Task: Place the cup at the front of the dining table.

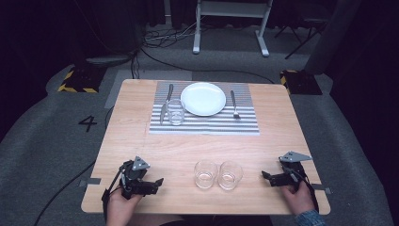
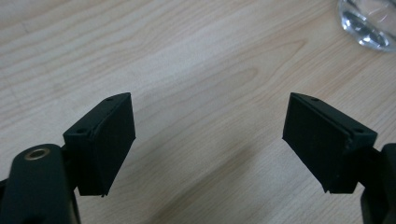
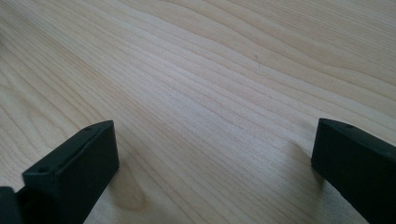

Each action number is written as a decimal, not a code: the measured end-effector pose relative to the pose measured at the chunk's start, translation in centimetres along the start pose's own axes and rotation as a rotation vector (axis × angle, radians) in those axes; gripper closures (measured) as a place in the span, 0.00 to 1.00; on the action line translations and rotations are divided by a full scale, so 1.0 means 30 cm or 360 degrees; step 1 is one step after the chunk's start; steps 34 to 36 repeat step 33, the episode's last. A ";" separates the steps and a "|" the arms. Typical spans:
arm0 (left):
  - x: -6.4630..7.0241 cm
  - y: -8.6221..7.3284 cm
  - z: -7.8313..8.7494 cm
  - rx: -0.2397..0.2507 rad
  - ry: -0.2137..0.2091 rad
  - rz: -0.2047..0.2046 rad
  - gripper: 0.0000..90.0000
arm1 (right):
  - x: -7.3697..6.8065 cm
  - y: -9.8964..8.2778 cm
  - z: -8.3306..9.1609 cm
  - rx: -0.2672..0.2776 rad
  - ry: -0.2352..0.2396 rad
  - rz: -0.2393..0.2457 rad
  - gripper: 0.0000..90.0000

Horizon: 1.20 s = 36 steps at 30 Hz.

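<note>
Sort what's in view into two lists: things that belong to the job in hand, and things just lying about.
Job in hand:
left gripper, jaws open
right gripper, jaws open
left glass and right glass, between the grippers
table

Probably lying about, already set out:
placemat
plate
knife
fork
far glass

I log this as a lab or studio: black curtains [image 1: 42, 28], grey carpet [image 1: 42, 136] numbered "4" [image 1: 87, 123], hazard-striped floor blocks [image 1: 77, 80], loose cables [image 1: 164, 37], staged wooden table [image 1: 141, 146].
</note>
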State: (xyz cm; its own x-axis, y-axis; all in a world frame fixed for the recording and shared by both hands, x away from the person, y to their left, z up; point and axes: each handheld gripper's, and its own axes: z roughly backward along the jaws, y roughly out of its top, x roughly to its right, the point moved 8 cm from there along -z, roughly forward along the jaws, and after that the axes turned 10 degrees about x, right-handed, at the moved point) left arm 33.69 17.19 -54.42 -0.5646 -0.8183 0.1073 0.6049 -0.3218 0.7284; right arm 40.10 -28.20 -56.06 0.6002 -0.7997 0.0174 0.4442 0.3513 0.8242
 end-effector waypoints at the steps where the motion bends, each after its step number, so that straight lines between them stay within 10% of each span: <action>1: -0.001 -0.008 -0.002 -0.0038 0.0000 -0.0005 0.18 | -0.001 0.000 0.000 -0.0001 0.0000 -0.0002 0.01; 10: 0.006 -0.024 -0.025 -0.0070 0.0043 -0.0036 0.17 | 0.000 0.000 0.000 0.0000 0.0000 0.0000 0.01; 14: 0.005 -0.033 -0.047 0.0074 0.0059 -0.0151 0.11 | 0.000 0.000 0.000 0.0000 0.0000 0.0001 0.01; 36: 0.005 -0.039 -0.054 0.0118 0.0054 -0.0147 0.03 | 0.000 0.000 0.000 0.0000 0.0000 0.0000 0.01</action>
